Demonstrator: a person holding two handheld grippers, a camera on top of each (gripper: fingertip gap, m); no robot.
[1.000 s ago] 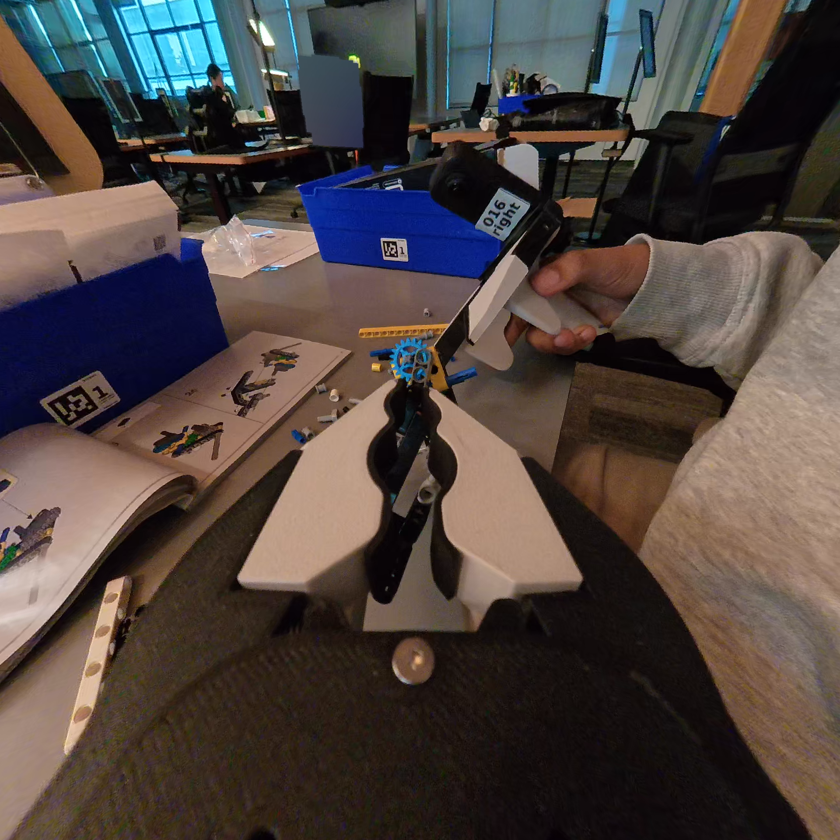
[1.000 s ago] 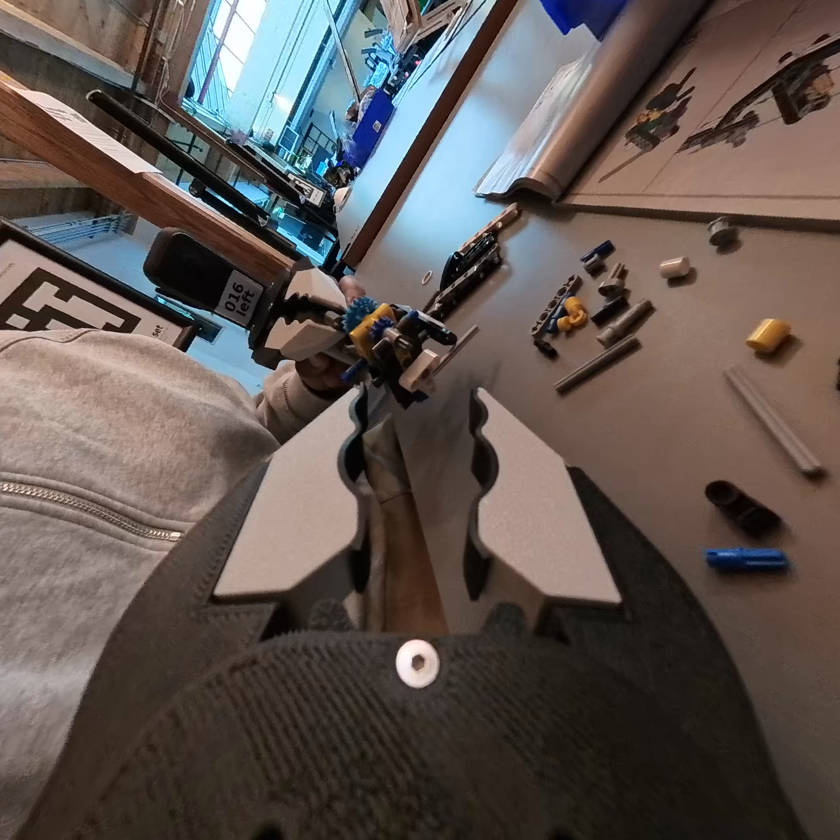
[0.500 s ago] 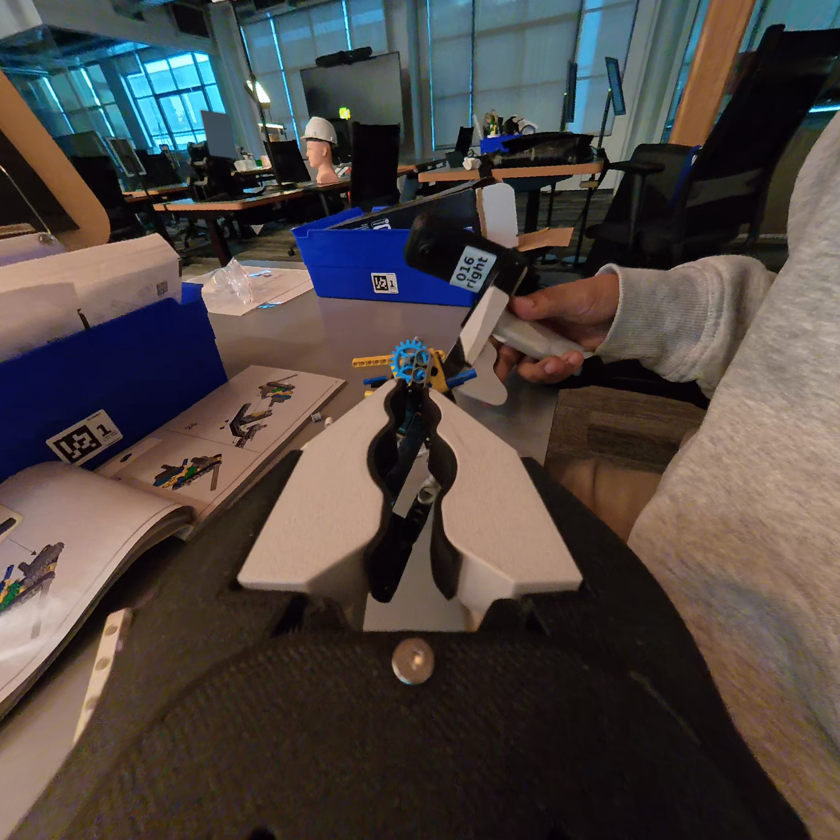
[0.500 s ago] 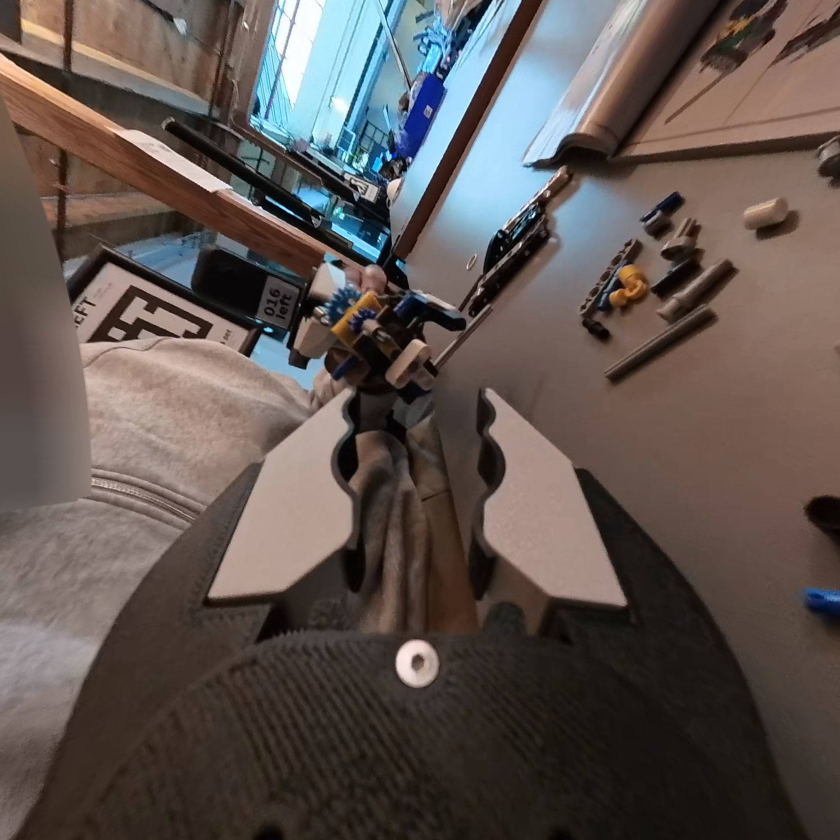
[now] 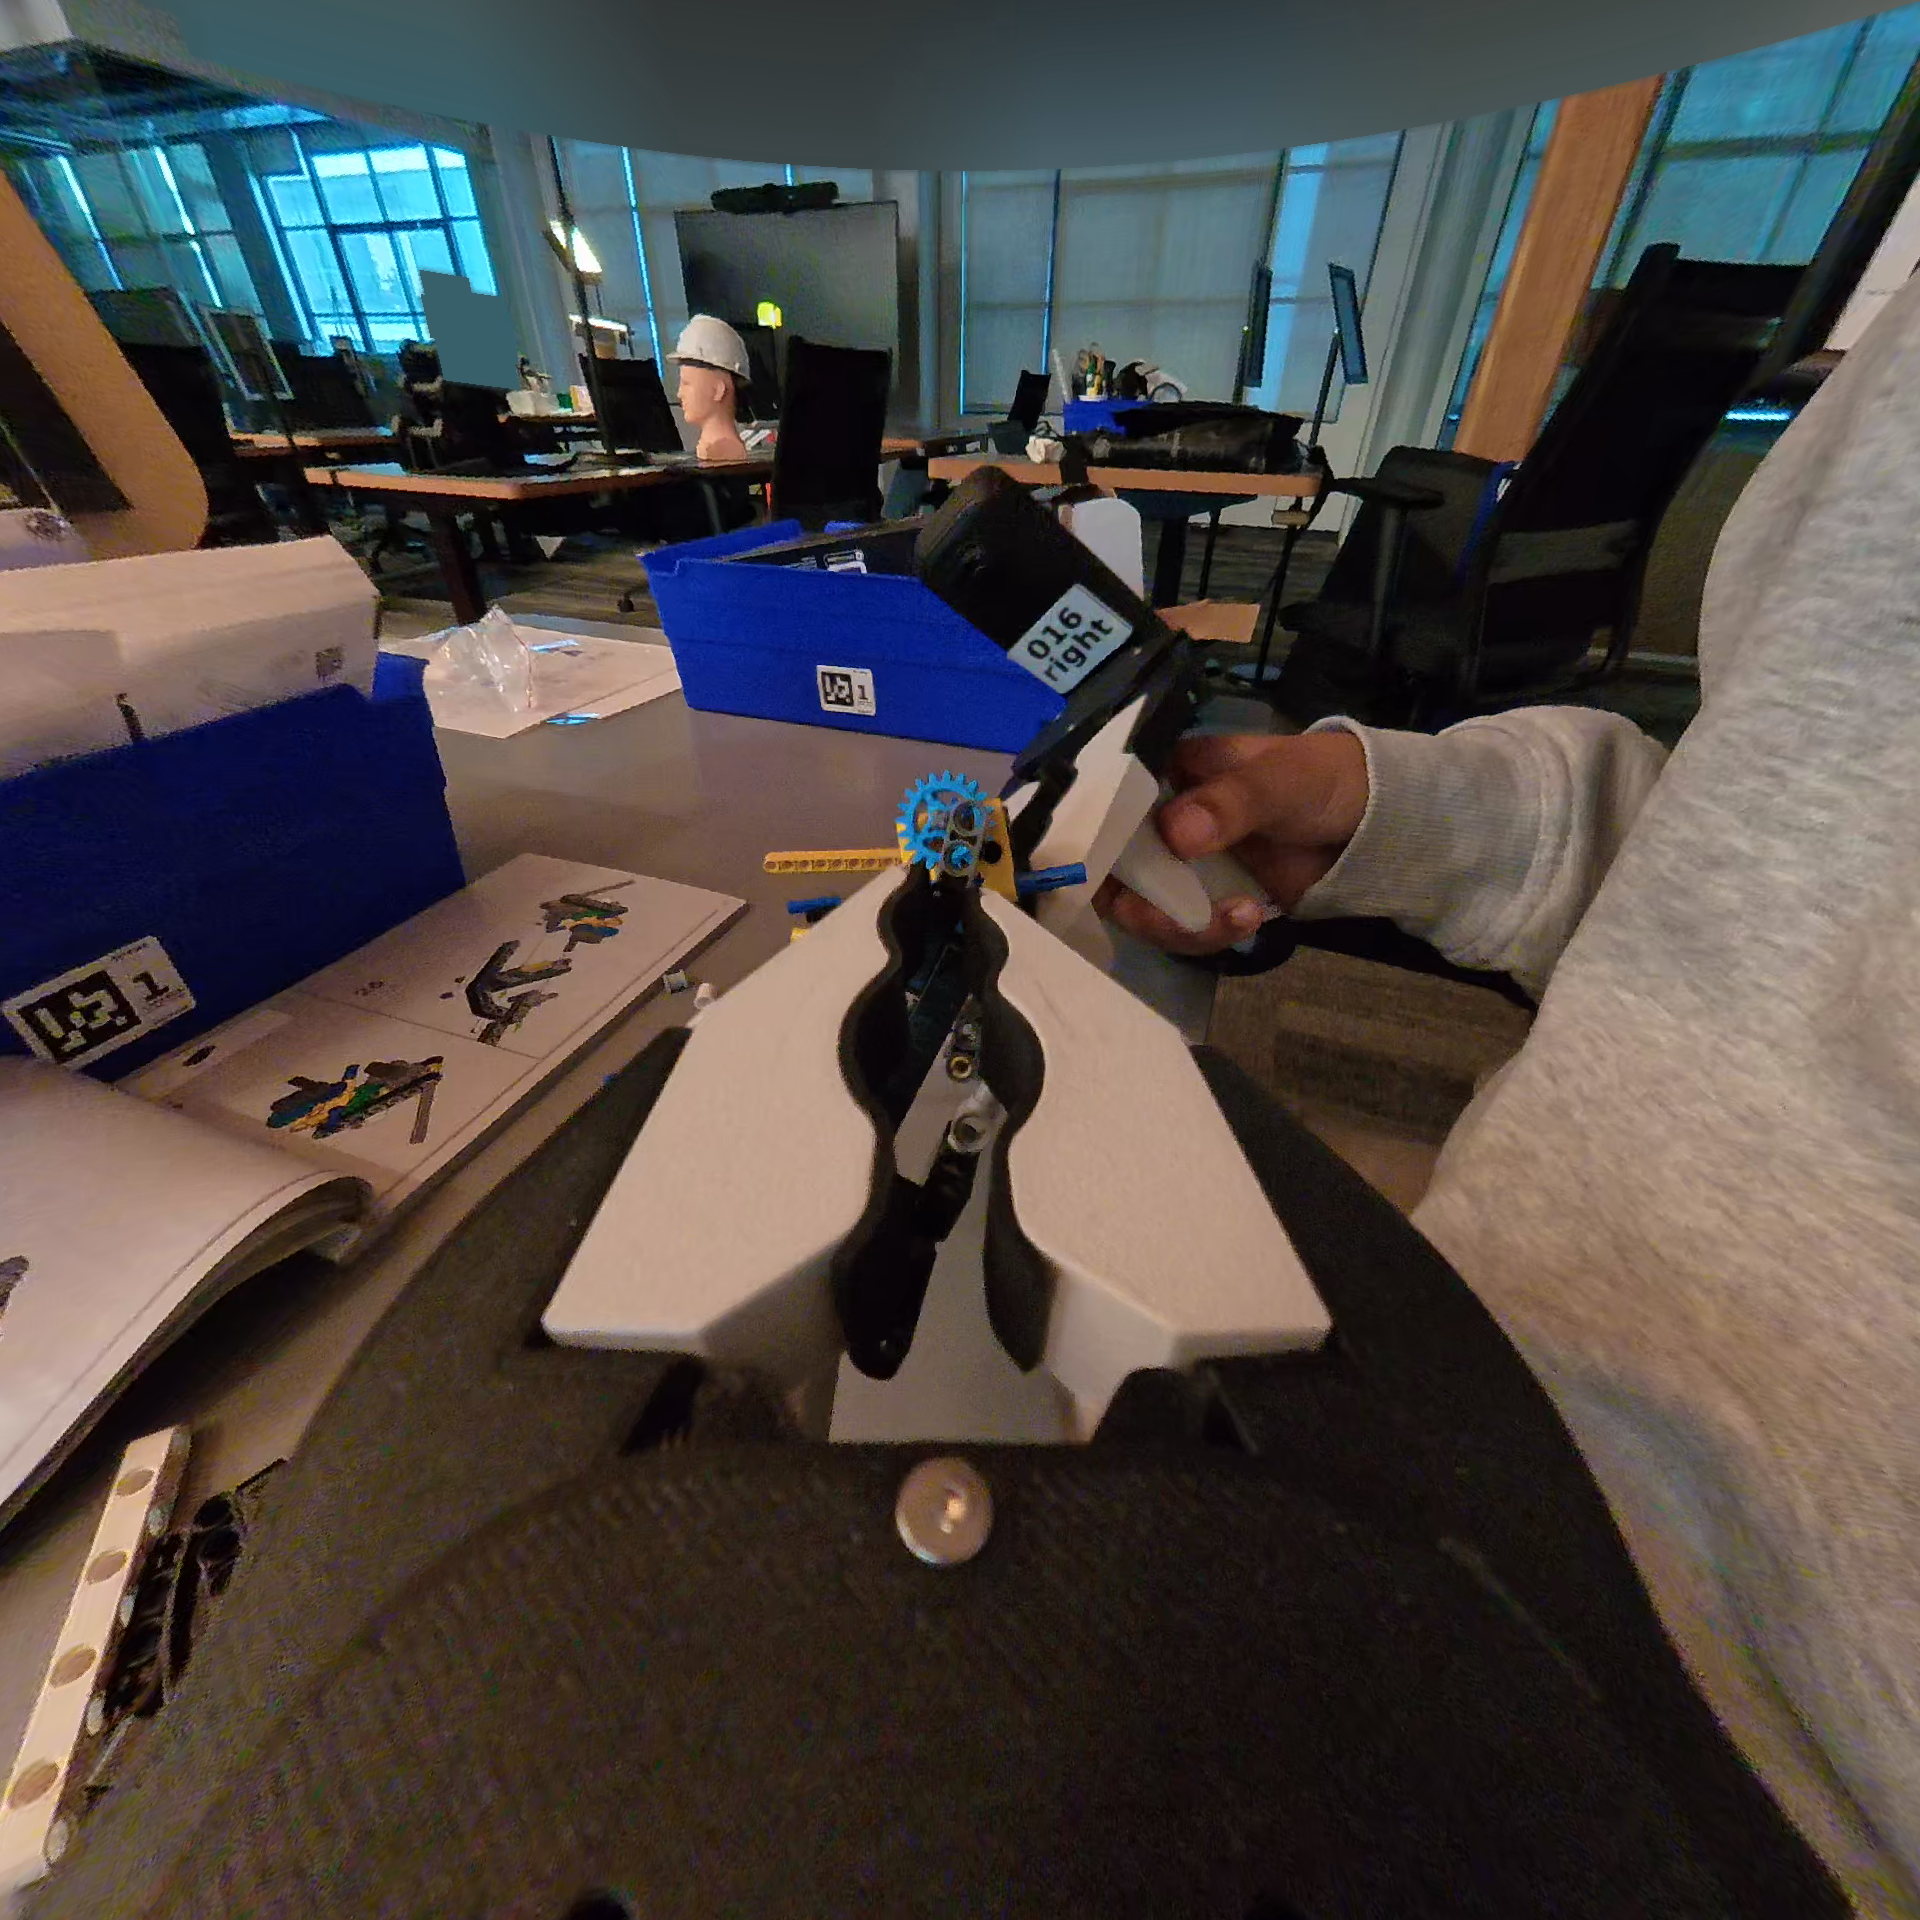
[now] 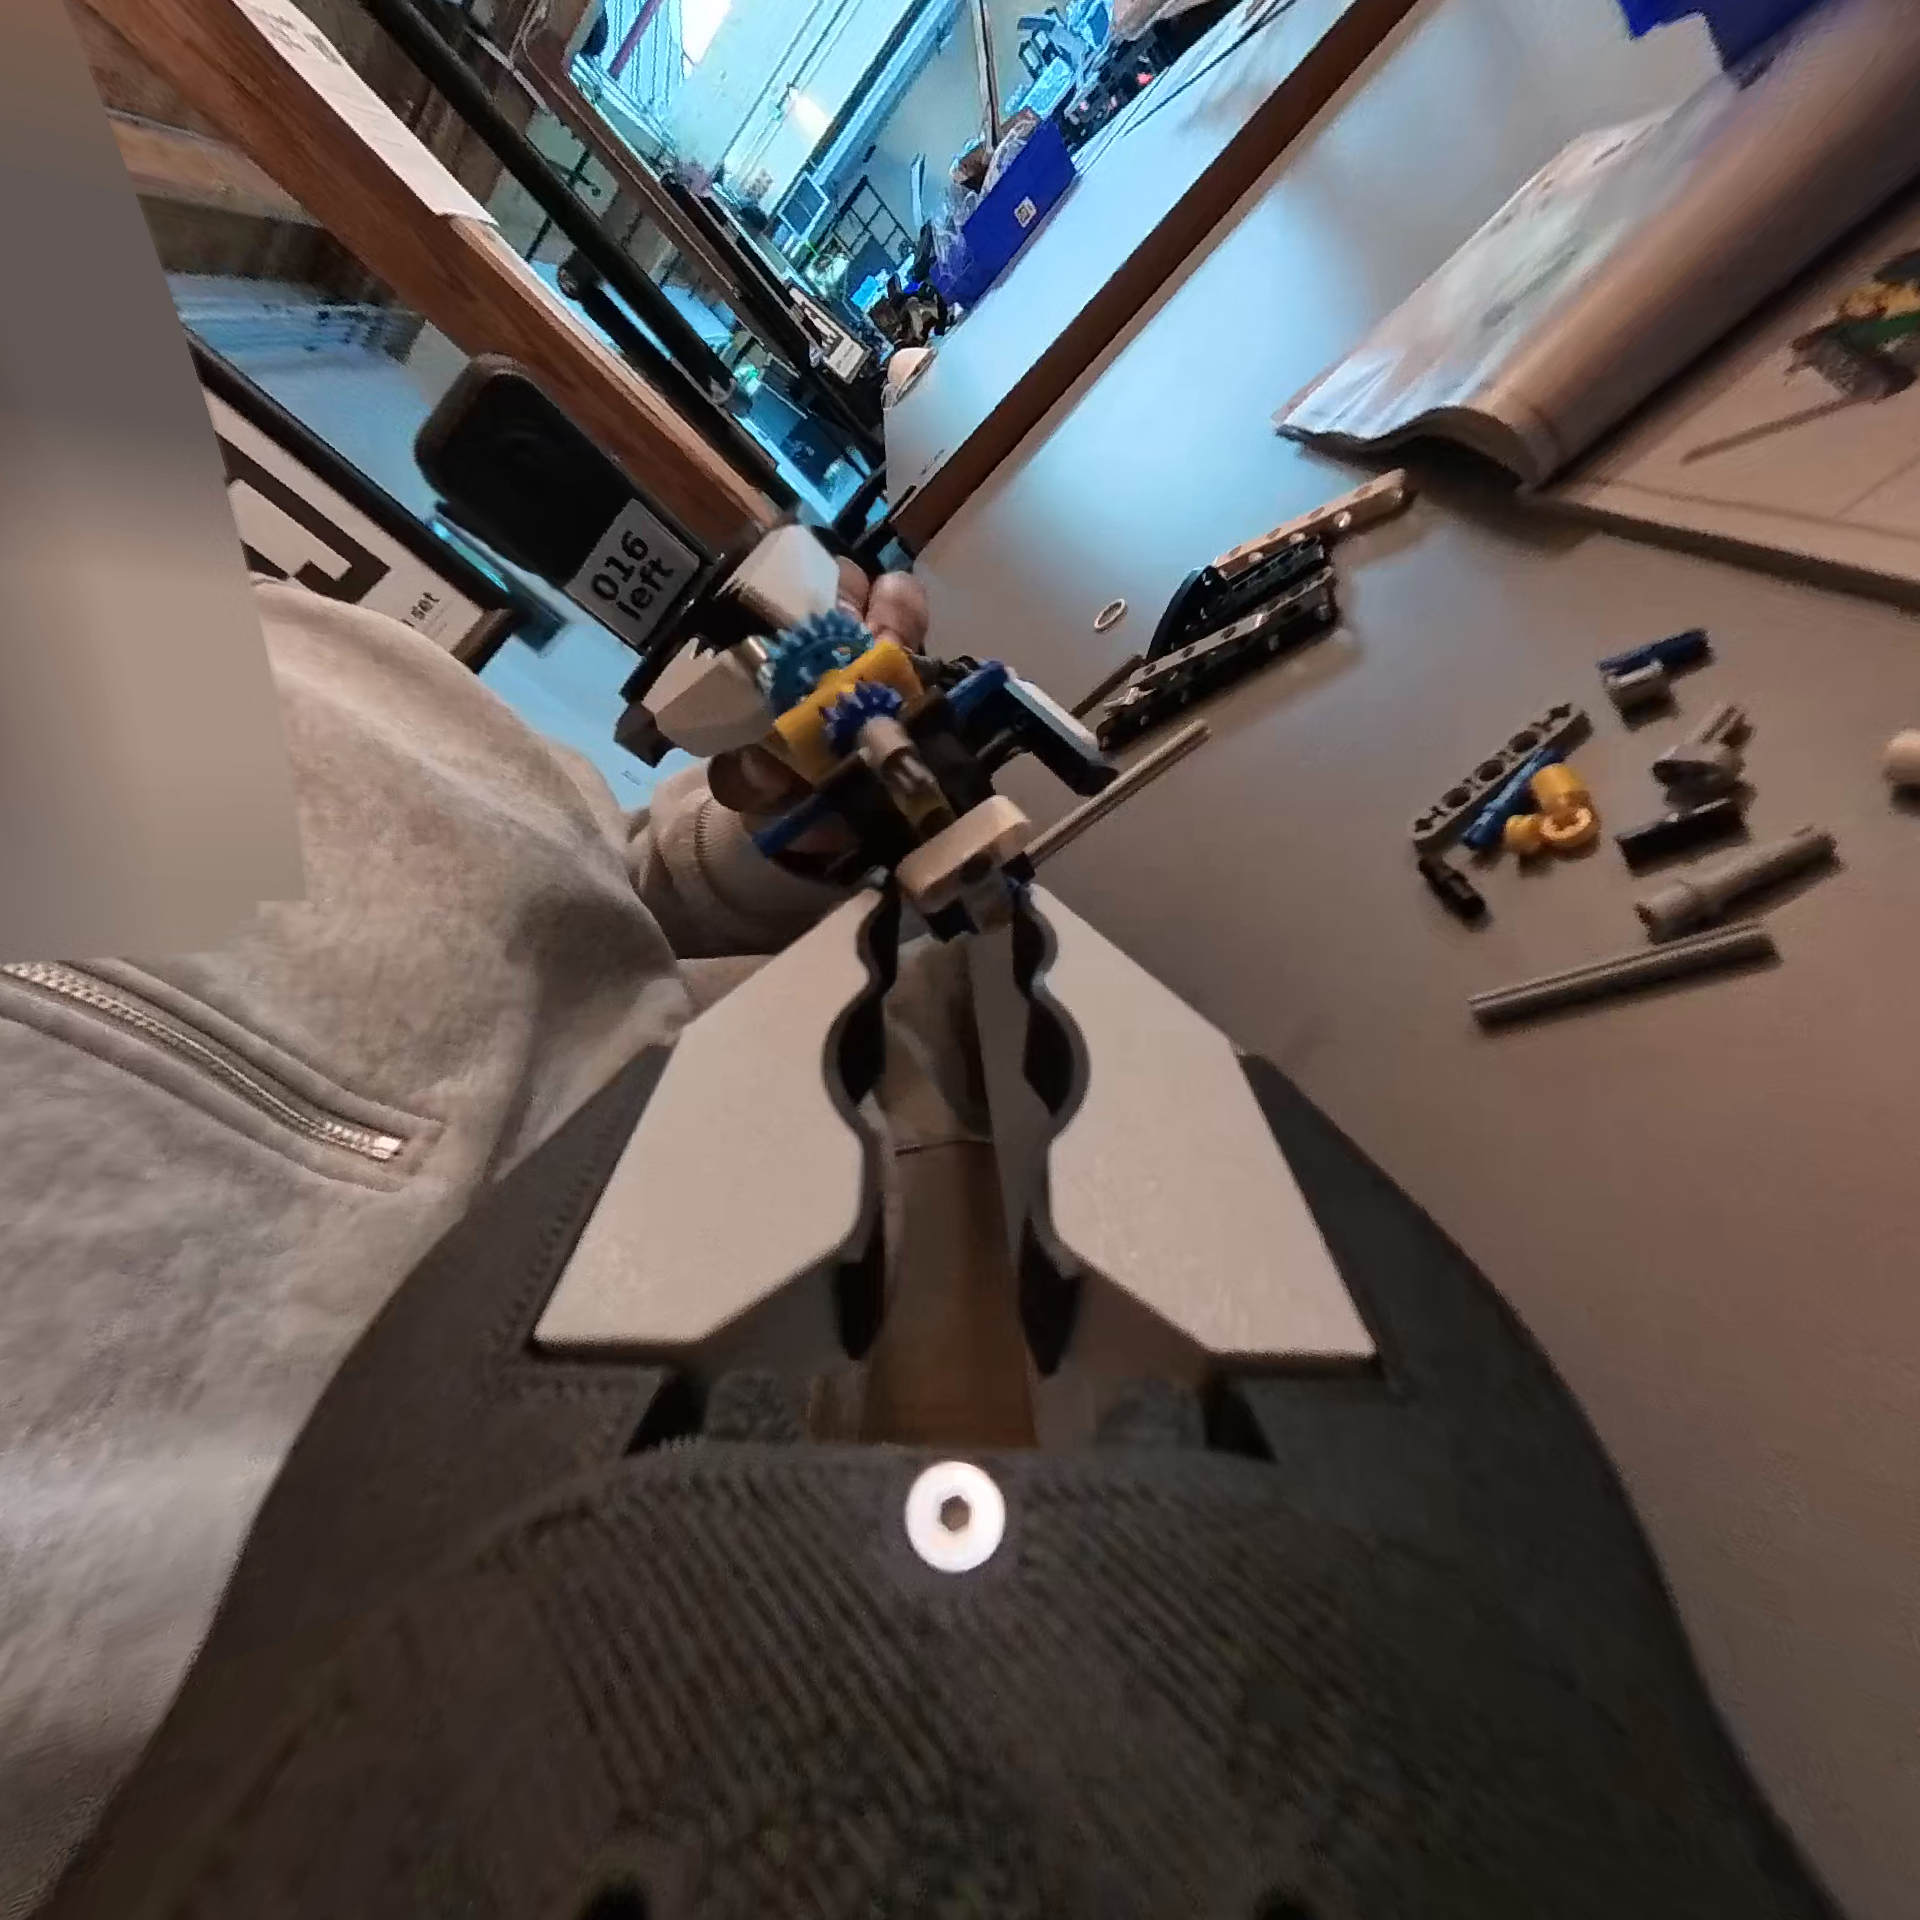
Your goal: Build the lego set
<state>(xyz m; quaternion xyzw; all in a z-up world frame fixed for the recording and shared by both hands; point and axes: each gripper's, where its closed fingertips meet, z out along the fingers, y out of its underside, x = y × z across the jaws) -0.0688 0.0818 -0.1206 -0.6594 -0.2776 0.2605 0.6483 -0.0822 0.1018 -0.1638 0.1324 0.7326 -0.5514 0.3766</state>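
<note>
My left gripper [image 5: 943, 902] is shut on a lego assembly [image 5: 943, 997], a black beam topped by a blue gear [image 5: 941, 821] and a yellow block. I hold it up over the table edge. In the right wrist view the same lego assembly [image 6: 883, 727] sticks out of the left gripper's fingers [image 6: 696, 696]. My right gripper [image 6: 954, 906] has its jaws drawn in on the white and blue end [image 6: 961, 847] of the assembly. The right gripper also shows in the left wrist view [image 5: 1081, 748], held by a hand just behind the gear.
An open instruction booklet [image 5: 416, 1039] lies left, with blue bins [image 5: 208, 831] [image 5: 831, 644] behind it. A white beam [image 5: 94, 1621] and a yellow beam [image 5: 831, 860] lie on the table. Loose parts are scattered: grey axles [image 6: 1621, 977], a yellow piece [image 6: 1553, 826], stacked black beams [image 6: 1247, 623]. About 5 cm separates my left fingertips from my right. The yellow piece [image 6: 1553, 826] sits 10 cm or so from the ends of my right fingers.
My right gripper has moved up to the assembly and its jaws have narrowed from wide open onto the white and blue end. The left gripper has kept its grip throughout.
</note>
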